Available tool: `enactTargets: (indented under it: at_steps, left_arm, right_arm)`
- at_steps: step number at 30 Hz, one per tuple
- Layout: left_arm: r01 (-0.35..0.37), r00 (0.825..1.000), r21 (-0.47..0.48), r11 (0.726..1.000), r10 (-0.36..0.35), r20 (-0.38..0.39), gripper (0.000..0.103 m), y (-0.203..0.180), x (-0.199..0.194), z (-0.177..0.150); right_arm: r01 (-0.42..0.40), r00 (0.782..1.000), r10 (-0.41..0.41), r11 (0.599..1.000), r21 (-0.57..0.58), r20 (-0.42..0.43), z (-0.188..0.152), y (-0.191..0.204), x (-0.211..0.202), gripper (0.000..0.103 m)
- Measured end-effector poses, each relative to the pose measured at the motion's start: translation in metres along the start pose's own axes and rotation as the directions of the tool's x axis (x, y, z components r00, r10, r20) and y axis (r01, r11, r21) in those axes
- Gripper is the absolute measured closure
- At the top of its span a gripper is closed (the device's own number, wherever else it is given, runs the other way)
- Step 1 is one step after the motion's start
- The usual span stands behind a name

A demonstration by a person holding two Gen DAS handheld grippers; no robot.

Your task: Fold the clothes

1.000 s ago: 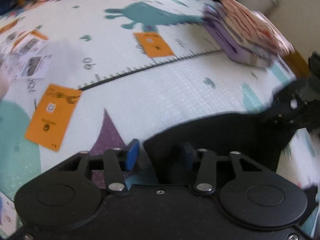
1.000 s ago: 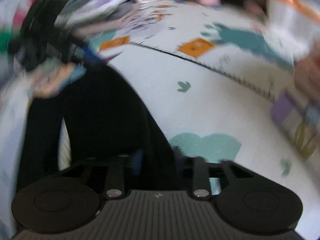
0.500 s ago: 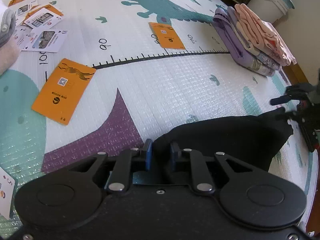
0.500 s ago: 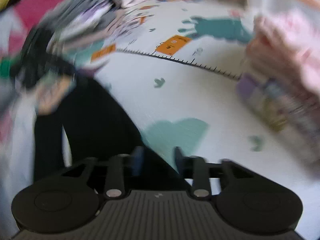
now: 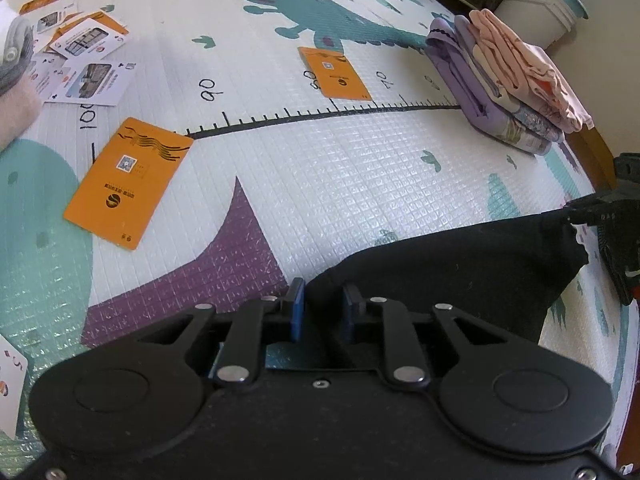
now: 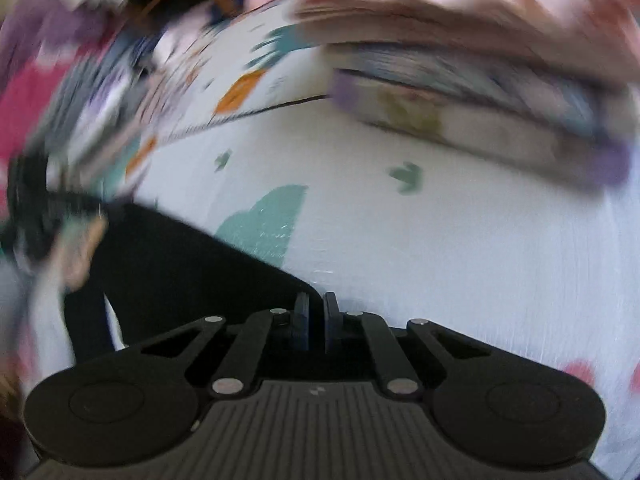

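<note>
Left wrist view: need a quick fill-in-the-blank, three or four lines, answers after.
1. The left gripper is shut on a ____ garment.
2. The folded stack has a ____ piece on top.
3. The nearest card on the mat is ____.
4. The stack's bottom piece is ____.

Answers: black; pink; orange; purple

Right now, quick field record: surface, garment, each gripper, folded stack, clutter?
surface: patterned play mat
garment: black garment, lying on the mat
left gripper: shut on a fold of the black garment
right gripper: shut, pads nearly together at the garment's corner; view blurred
folded stack: purple and pink clothes, far right of the mat
clutter: orange cards, scattered
</note>
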State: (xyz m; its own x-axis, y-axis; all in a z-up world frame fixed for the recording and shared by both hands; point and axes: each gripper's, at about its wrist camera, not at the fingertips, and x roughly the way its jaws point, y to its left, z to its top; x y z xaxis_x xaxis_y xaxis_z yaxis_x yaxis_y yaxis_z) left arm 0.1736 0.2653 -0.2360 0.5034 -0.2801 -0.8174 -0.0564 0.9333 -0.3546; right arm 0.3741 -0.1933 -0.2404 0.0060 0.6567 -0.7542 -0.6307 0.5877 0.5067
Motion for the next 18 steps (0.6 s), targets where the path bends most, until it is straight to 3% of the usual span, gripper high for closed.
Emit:
enactTargets:
  at_steps: [2,3,5,7,9,10,11,12,13,14,15,16,18]
  left_arm:
    - [-0.001,1.0,0.002,1.0,0.001,0.001,0.083,0.0,0.0,0.0]
    - [-0.002,1.0,0.004,1.0,0.002,0.002,0.083,-0.001,0.0,0.0]
    - [-0.002,1.0,0.006,1.0,0.002,0.002,0.083,-0.001,0.0,0.0]
    - [-0.002,1.0,0.007,1.0,0.002,0.003,0.083,-0.001,0.0,0.0]
    - [-0.001,1.0,0.009,1.0,0.001,0.003,0.083,0.0,0.0,0.0]
    - [-0.002,1.0,0.012,1.0,0.002,0.003,0.083,-0.001,0.0,0.0]
    - [-0.004,1.0,0.018,1.0,0.004,0.004,0.083,-0.001,0.0,-0.001]
    - [-0.004,1.0,0.021,1.0,0.004,0.006,0.083,-0.001,0.0,-0.001]
    - [-0.004,1.0,0.021,1.0,0.003,0.008,0.082,-0.001,0.0,-0.002]
    - [-0.003,1.0,0.021,1.0,0.003,0.011,0.082,-0.001,0.0,-0.002]
    - [-0.002,1.0,0.021,1.0,0.002,0.012,0.082,0.0,0.0,-0.002]
    - [-0.001,1.0,0.021,1.0,0.0,0.012,0.082,0.0,0.0,-0.002]
    - [0.002,1.0,0.02,1.0,-0.002,0.012,0.081,0.001,0.0,-0.002]
  right_arm:
    - [-0.019,1.0,0.019,1.0,0.007,0.01,-0.002,0.0,-0.003,0.087]
    - [-0.007,1.0,0.008,0.998,-0.057,0.021,-0.003,0.008,-0.007,0.085]
    - [0.045,0.999,-0.038,0.964,-0.262,0.031,-0.01,0.033,-0.012,0.059]
    - [0.112,0.994,-0.101,0.866,-0.487,0.048,-0.026,0.06,-0.01,0.053]
    - [0.17,0.984,-0.168,0.763,-0.624,0.062,-0.039,0.076,0.005,0.057]
    - [0.181,0.98,-0.19,0.732,-0.656,0.058,-0.042,0.08,0.013,0.067]
    - [0.163,0.983,-0.183,0.759,-0.631,0.033,-0.037,0.078,0.017,0.077]
    - [0.132,0.989,-0.149,0.833,-0.538,0.012,-0.028,0.07,0.017,0.084]
    - [0.086,0.994,-0.103,0.918,-0.387,-0.023,-0.016,0.05,0.014,0.096]
    - [0.038,0.997,-0.051,0.974,-0.223,-0.05,-0.003,0.031,0.011,0.098]
    - [0.001,0.998,-0.006,0.997,-0.082,-0.06,0.006,0.014,0.008,0.098]
    - [0.003,0.999,-0.006,0.998,-0.063,-0.044,0.006,0.008,0.003,0.098]
    - [0.041,0.998,-0.049,0.988,-0.147,-0.047,0.004,0.019,0.0,0.097]
